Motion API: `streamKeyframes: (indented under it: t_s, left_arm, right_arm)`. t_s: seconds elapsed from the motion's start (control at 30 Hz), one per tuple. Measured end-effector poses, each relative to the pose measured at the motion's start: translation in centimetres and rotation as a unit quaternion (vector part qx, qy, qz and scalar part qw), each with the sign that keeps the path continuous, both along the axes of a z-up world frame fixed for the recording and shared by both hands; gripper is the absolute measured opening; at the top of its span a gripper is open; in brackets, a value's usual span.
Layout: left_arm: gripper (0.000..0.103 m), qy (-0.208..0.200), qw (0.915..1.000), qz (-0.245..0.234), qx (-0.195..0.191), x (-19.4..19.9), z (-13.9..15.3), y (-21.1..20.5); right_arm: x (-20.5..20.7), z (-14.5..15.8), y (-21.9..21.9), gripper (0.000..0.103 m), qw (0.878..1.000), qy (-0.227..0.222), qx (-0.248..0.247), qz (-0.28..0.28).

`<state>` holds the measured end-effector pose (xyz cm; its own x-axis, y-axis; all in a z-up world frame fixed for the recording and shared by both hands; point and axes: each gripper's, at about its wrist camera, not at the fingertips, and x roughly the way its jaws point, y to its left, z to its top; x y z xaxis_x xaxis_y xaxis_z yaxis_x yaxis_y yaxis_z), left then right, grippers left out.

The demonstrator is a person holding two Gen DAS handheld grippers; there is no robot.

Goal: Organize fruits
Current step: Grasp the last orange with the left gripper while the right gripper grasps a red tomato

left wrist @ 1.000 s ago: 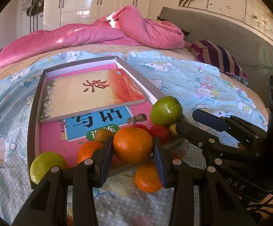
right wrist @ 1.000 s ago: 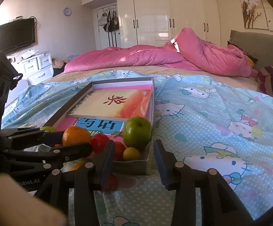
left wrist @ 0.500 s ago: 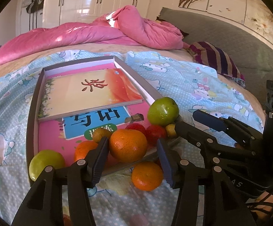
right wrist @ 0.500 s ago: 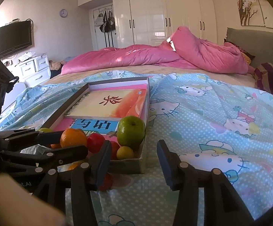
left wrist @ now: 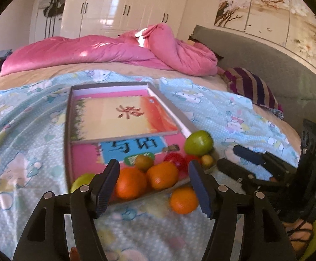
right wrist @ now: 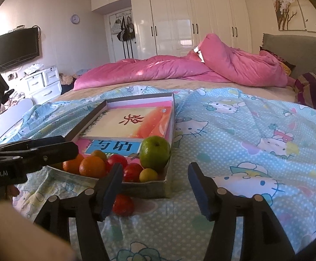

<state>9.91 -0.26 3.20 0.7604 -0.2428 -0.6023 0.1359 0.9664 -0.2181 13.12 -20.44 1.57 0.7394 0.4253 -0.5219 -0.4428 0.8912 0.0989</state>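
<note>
Left wrist view had the left gripper (left wrist: pixel 153 181) hovering low over the bedsheet (left wrist: pixel 27 143), its jaws spread wide with nothing between them, aimed at the near end of the shallow box (left wrist: pixel 67 130). Right wrist view showed the right gripper (right wrist: pixel 154 186) likewise released and empty, level with the sheet just short of the box's near corner.

Inside the box, two oranges (left wrist: pixel 162 175) sat against the near wall beside a green apple (left wrist: pixel 198 142), red fruits (right wrist: pixel 116 161) and a small yellow fruit (right wrist: pixel 148 175). One orange (left wrist: pixel 183 200) lay outside on the sheet near the left gripper's right finger; a red fruit (right wrist: pixel 123 204) lay outside below the wall, beside the right gripper's left finger. Open sheet stretched to the right of the box.

A second earlier the left jaws had enclosed an orange; since then they had let go, widened and drawn back, leaving it in the box.
</note>
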Motion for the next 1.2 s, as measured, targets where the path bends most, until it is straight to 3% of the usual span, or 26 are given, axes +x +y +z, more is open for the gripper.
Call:
streamKeyframes:
  t_s: [0.3,0.47,0.7,0.97,1.2]
  left_arm:
    - [0.067,0.041,0.9982,-0.034,-0.028,-1.8,-1.3,0.0]
    - [0.067,0.060,0.9961,-0.054,-0.034,-2.2,-2.3,-1.6]
    - [0.066,0.099,0.9933,-0.042,-0.043,-0.8,-4.2,-2.3]
    - [0.045,0.118,0.9895,-0.055,-0.063,1.2,-5.2,-3.7]
    - [0.039,0.126,0.9890,-0.058,-0.052,2.3,-5.5,-4.3]
  right_arm:
    - [-1.5,-0.7,0.8,0.064,0.999,0.027,-0.019,0.024]
    - [-2.0,-1.6,1.6,0.064,0.997,0.038,-0.060,0.027]
    - [-2.2,-2.8,2.0,0.064,0.994,0.053,-0.091,0.031]
    - [-1.7,-3.4,2.3,0.064,0.992,0.059,-0.101,0.036]
    - [-1.0,-3.9,2.9,0.062,0.991,0.050,-0.113,0.044]
